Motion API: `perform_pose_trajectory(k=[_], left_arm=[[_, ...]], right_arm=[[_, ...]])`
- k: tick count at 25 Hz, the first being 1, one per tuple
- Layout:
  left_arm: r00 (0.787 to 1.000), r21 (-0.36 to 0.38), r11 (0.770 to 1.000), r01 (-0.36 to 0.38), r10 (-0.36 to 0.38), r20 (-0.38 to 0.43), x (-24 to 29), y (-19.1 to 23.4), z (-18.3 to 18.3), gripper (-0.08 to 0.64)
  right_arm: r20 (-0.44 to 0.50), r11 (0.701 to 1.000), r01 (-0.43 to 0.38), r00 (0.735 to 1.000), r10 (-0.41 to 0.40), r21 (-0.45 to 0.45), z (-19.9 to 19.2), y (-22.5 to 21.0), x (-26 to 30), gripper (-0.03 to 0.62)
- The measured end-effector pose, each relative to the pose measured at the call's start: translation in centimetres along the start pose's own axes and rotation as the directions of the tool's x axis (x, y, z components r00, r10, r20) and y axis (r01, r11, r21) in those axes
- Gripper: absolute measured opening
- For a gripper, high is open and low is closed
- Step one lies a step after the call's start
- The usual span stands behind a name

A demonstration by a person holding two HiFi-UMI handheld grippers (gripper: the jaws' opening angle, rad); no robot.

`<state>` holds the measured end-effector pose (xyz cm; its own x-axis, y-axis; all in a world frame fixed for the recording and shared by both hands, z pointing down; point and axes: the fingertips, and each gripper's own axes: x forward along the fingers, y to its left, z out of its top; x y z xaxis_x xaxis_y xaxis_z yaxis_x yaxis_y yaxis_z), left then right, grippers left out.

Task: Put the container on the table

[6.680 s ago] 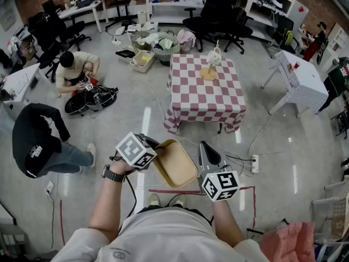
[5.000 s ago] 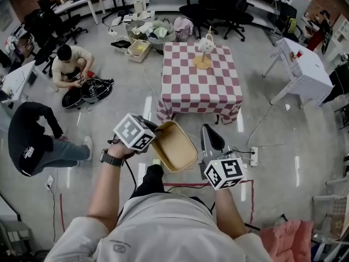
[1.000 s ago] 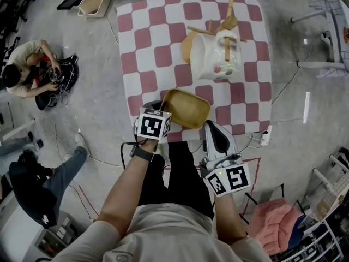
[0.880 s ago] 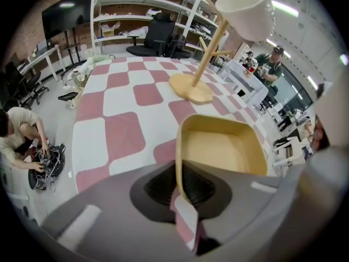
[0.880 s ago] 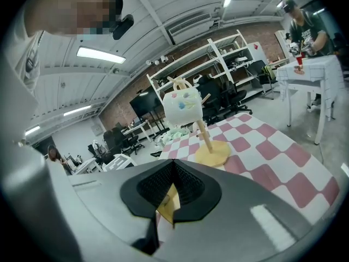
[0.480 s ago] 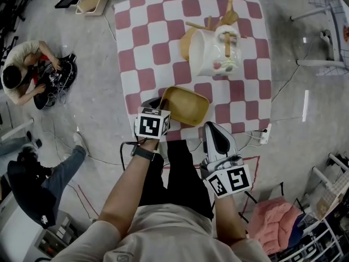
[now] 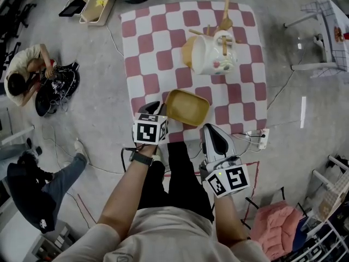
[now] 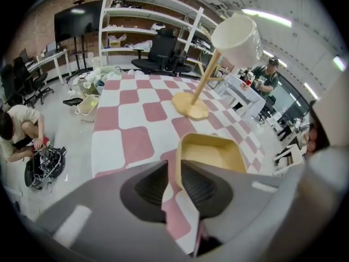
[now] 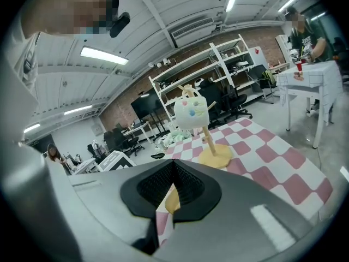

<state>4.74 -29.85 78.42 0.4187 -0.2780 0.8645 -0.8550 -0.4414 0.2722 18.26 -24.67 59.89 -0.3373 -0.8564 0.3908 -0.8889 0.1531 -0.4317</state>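
Container (image 7: 187, 107) is now further in over the table (image 7: 147, 42), near its 6 o'clock edge, so basically ready to drop. Left gripper (image 8: 175, 179) still pinches its rim, right gripper (image 9: 173, 187) is pressed together, empty.

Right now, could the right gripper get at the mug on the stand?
Probably yes: the right gripper is empty, bare table runs from it to the mug, and the container sits off to its left. Its shut jaws must open first.
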Motion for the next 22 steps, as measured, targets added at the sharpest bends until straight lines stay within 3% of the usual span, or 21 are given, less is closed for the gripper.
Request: perform_pose_trajectory(k=[9, 22], left_arm=[[0.996, 0.04, 0.999, 0.006, -0.01, 0.092, -6.0, 0.2, 2.0, 0.035], [0.971, 0.081, 0.993, 0.091, -0.106, 0.213, -15.4, -1.4, 3.0, 0.006]], right_arm=[[0.054, 1.0, 0.005, 0.999, -0.005, 0.008, 1.9, 3.6, -1.2, 0.009], [0.115, 1.0, 0.004, 0.993, -0.002, -0.02, 4.1, 10.1, -4.4, 0.009]])
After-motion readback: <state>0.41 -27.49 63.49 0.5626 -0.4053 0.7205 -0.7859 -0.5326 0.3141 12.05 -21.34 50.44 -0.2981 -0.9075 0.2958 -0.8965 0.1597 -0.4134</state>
